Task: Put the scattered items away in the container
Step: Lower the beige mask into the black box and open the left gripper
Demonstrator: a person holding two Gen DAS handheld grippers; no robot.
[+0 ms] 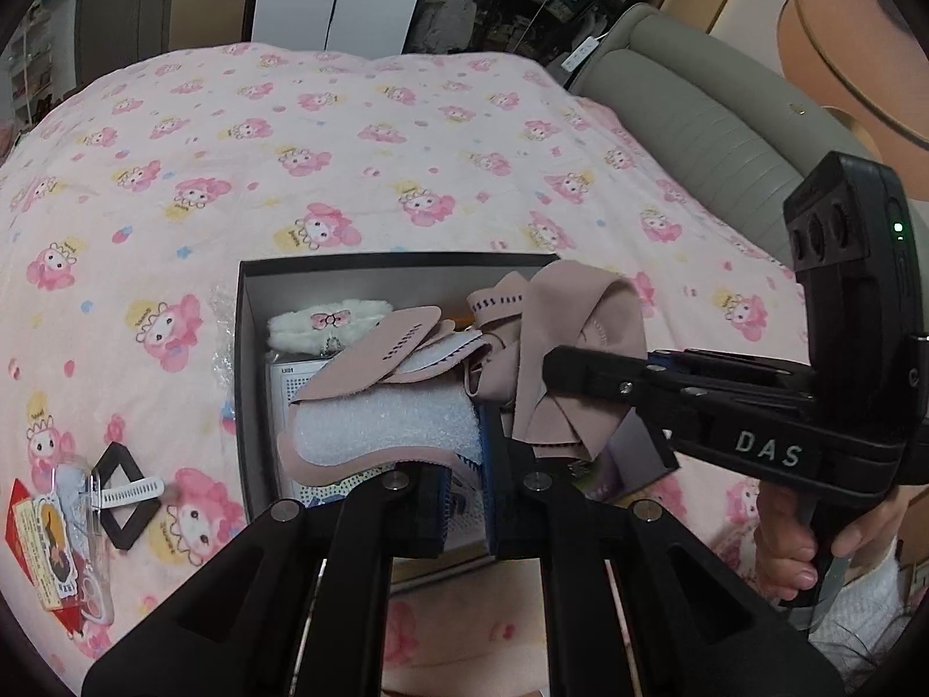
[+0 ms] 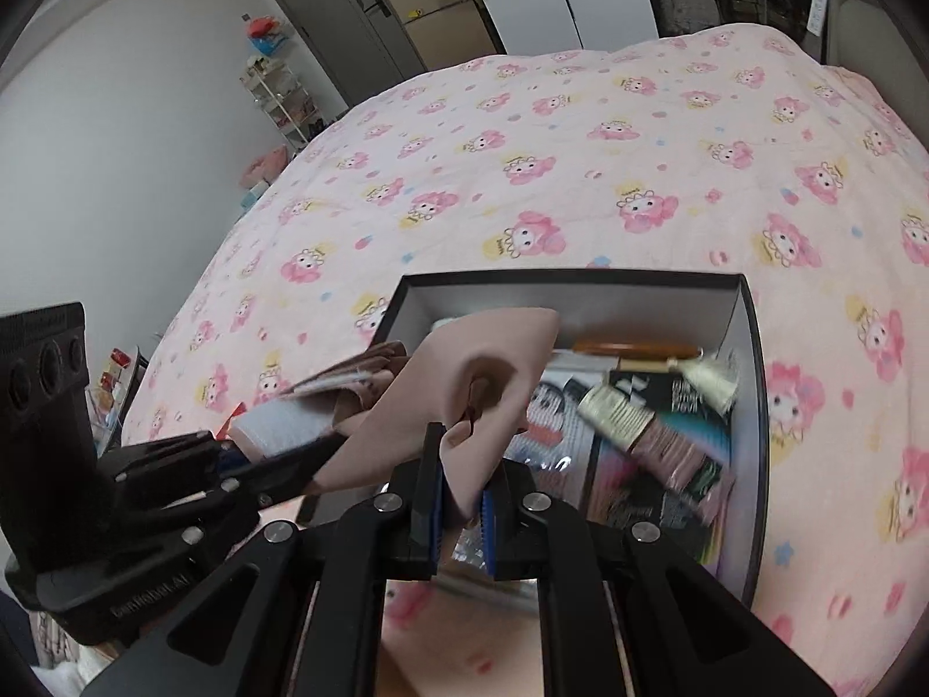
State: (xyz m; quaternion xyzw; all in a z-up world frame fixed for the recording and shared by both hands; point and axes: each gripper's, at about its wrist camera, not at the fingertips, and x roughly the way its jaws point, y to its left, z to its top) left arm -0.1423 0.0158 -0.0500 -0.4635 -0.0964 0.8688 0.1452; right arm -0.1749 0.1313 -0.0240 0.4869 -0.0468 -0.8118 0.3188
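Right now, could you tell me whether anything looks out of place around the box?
Yes. A pink brace spills over the box rim instead of lying inside, with the right gripper shut on its fabric. A small pile of items also lies on the bedspread left of the box, not yet tidied.

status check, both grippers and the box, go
Left gripper and right gripper both shut on the pink brace, held over the open box. Phone case and black square left on the bedspread.
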